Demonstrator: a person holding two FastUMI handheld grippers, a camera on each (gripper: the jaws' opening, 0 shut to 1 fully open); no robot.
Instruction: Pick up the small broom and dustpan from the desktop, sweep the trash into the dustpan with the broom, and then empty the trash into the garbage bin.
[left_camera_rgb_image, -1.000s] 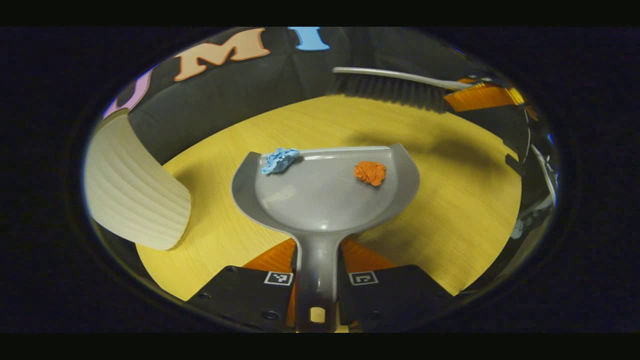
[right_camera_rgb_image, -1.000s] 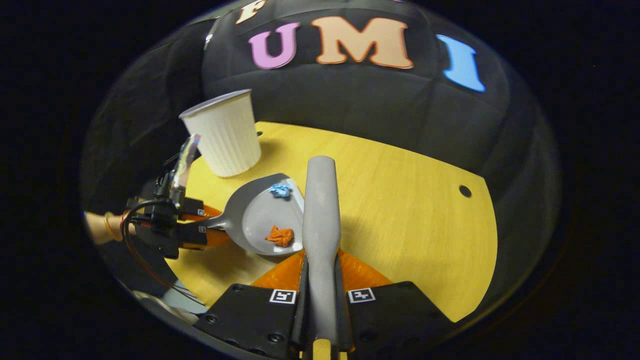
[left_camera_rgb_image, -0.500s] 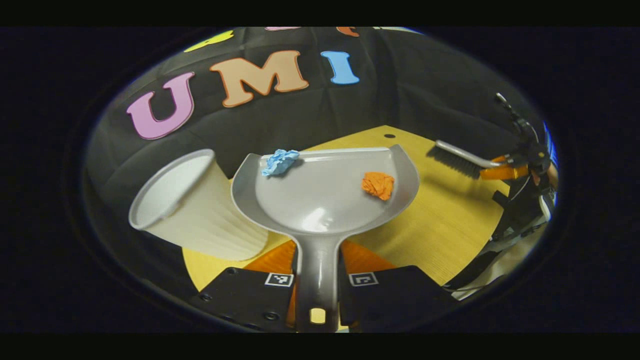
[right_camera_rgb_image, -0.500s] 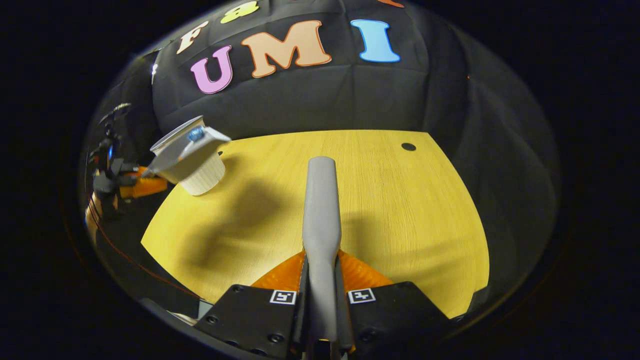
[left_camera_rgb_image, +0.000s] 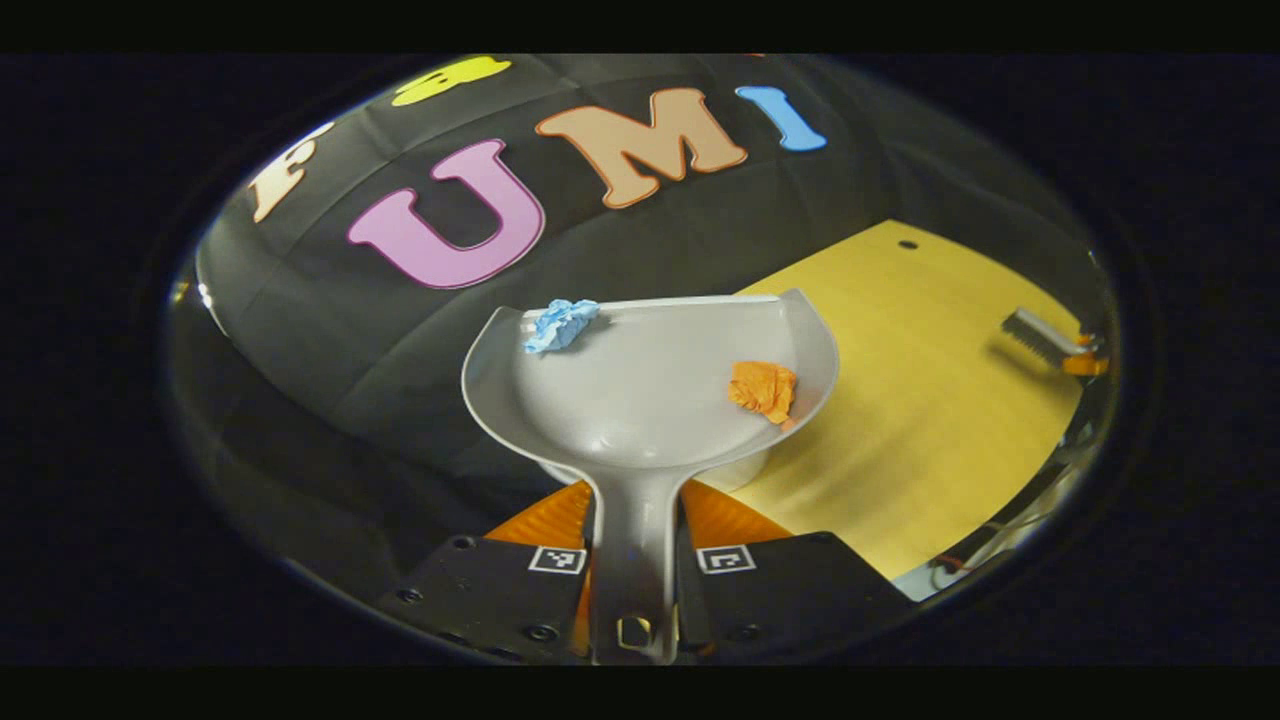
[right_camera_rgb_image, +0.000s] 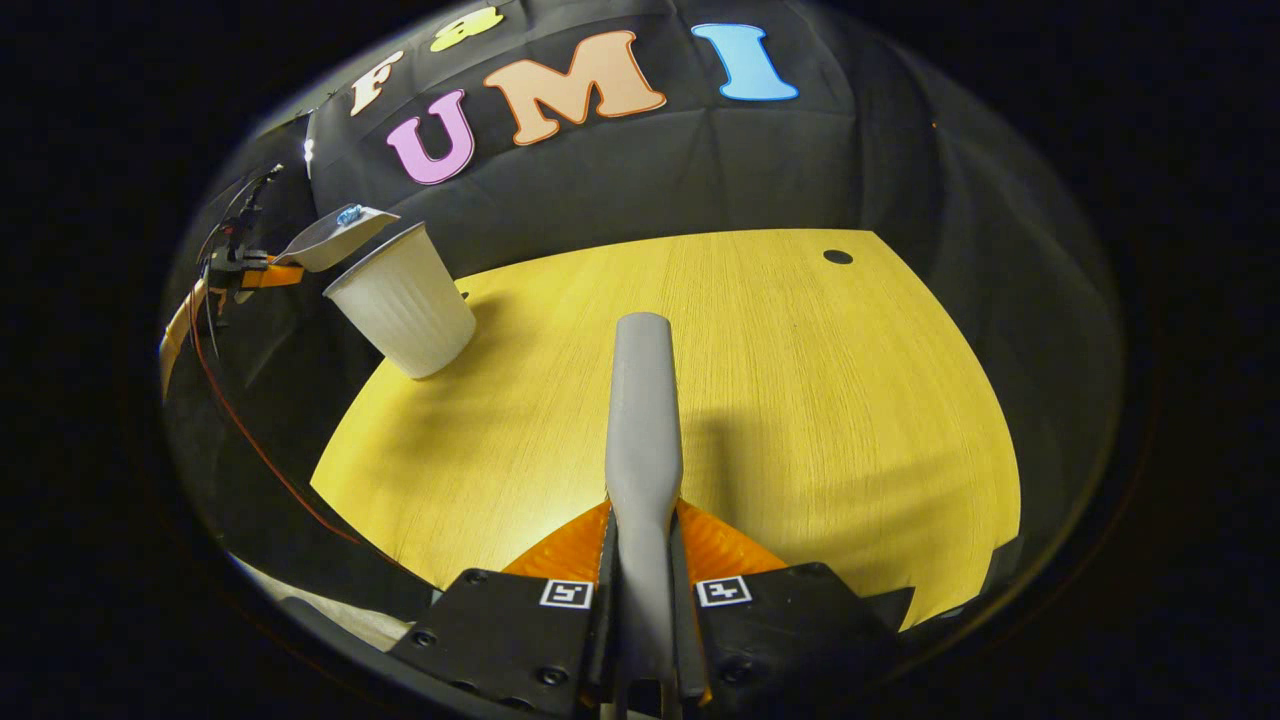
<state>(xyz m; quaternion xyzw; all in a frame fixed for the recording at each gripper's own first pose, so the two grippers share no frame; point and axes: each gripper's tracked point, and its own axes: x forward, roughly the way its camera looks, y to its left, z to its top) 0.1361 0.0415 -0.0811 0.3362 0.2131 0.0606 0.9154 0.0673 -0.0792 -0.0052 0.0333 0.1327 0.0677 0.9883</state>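
In the left gripper view, my left gripper (left_camera_rgb_image: 637, 525) is shut on the handle of the grey dustpan (left_camera_rgb_image: 650, 400). A crumpled blue paper (left_camera_rgb_image: 560, 323) lies at the pan's far left lip and an orange one (left_camera_rgb_image: 765, 388) lies by its right wall. The white ribbed bin (left_camera_rgb_image: 742, 470) peeks out from under the pan. The right gripper view shows the dustpan (right_camera_rgb_image: 330, 238) in the air above the bin (right_camera_rgb_image: 405, 300), tilted. My right gripper (right_camera_rgb_image: 642, 530) is shut on the grey broom handle (right_camera_rgb_image: 642, 420), above the table. The broom's bristles (left_camera_rgb_image: 1035, 336) show far right.
The yellow wooden table (right_camera_rgb_image: 800, 400) has a small dark hole (right_camera_rgb_image: 838, 257) near its far edge. The bin stands at the table's far left corner, close to the edge. A red cable (right_camera_rgb_image: 255, 440) hangs off the table's left side.
The left gripper has lifted the dustpan off the table and carried it left over the bin, which now sits under the pan. The broom has drawn farther away to the right.
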